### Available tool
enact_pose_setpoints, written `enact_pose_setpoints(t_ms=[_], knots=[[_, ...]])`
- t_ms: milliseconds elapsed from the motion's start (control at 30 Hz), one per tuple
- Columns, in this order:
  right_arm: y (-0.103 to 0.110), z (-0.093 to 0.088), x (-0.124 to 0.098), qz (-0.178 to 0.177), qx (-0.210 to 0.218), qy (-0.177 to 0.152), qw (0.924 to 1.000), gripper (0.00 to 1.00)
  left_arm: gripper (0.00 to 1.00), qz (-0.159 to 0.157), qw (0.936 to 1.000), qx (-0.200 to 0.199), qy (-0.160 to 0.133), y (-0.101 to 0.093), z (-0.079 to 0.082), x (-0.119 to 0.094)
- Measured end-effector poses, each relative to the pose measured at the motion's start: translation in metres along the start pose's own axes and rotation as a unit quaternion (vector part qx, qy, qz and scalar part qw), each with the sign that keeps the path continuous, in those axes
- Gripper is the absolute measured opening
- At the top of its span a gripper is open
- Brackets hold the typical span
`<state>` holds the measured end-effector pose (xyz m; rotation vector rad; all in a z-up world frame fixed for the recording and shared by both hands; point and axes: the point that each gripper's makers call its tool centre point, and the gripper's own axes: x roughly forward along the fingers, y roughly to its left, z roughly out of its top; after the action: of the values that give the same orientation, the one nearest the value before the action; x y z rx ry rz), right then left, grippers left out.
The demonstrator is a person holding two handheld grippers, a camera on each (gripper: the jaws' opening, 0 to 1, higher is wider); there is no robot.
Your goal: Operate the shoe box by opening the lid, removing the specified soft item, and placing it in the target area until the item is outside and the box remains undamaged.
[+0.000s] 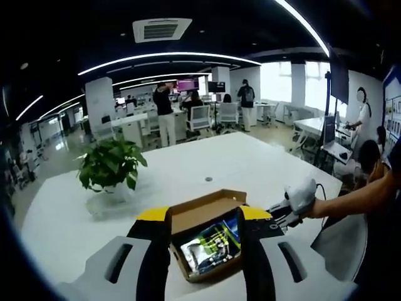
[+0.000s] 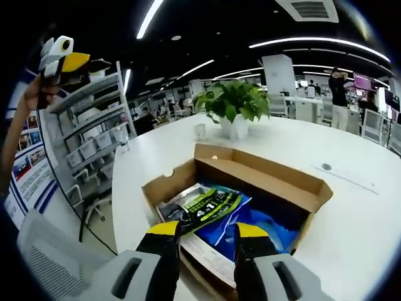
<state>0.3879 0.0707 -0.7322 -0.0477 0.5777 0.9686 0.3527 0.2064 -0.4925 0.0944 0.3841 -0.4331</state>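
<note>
Left gripper view: the left gripper (image 1: 203,221) hangs above the white table (image 1: 263,163), its 2 yellow-tipped black jaws spread wide with nothing gripped. Between them, lower down on the table near its near edge, sits the open cardboard shoe box (image 1: 207,241), lid flap folded back. Inside lies a soft packet (image 1: 210,248) (shiny, green and black print) on blue material. The right gripper (image 1: 289,210) comes in from the right, held by a person's hand, just beside the box's right side; its jaw state cannot be told here. A potted plant (image 1: 111,166) stands toward the table's left edge. Office desks and standing people fill the background.

Right gripper view: the right gripper (image 2: 208,231) is low over the box (image 2: 263,182), jaws apart and holding nothing, tips right above the packet (image 2: 210,204) and a blue bag (image 2: 263,229) inside. The box sits close to the table's corner. The plant (image 2: 233,103) stands beyond it. The left gripper (image 2: 66,59) is raised at upper left. Shelving (image 2: 94,125) stands behind the table.
</note>
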Motion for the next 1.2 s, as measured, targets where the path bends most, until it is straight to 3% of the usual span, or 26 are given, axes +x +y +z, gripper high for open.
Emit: enact_pose_setpoints(t_ms=[133, 433, 1000, 1200], knots=[[0.004, -0.005, 0.011, 0.013, 0.007, 0.01, 0.9998, 0.28, 0.42, 0.001, 1.0, -0.002, -0.006, 0.006, 0.004, 0.004], [0.013, -0.015, 0.033, 0.033, 0.028, 0.029, 0.9986, 0.23, 0.39, 0.012, 0.9989, 0.019, 0.041, 0.016, -0.019, 0.018], [0.008, -0.03, 0.06, 0.024, 0.073, 0.062, 0.9951, 0.16, 0.32, 0.011, 0.9972, -0.013, 0.073, 0.018, -0.079, 0.03], [0.003, -0.03, 0.062, 0.009, 0.073, 0.062, 0.9953, 0.03, 0.28, 0.007, 0.9959, -0.023, 0.087, 0.013, -0.105, 0.038]])
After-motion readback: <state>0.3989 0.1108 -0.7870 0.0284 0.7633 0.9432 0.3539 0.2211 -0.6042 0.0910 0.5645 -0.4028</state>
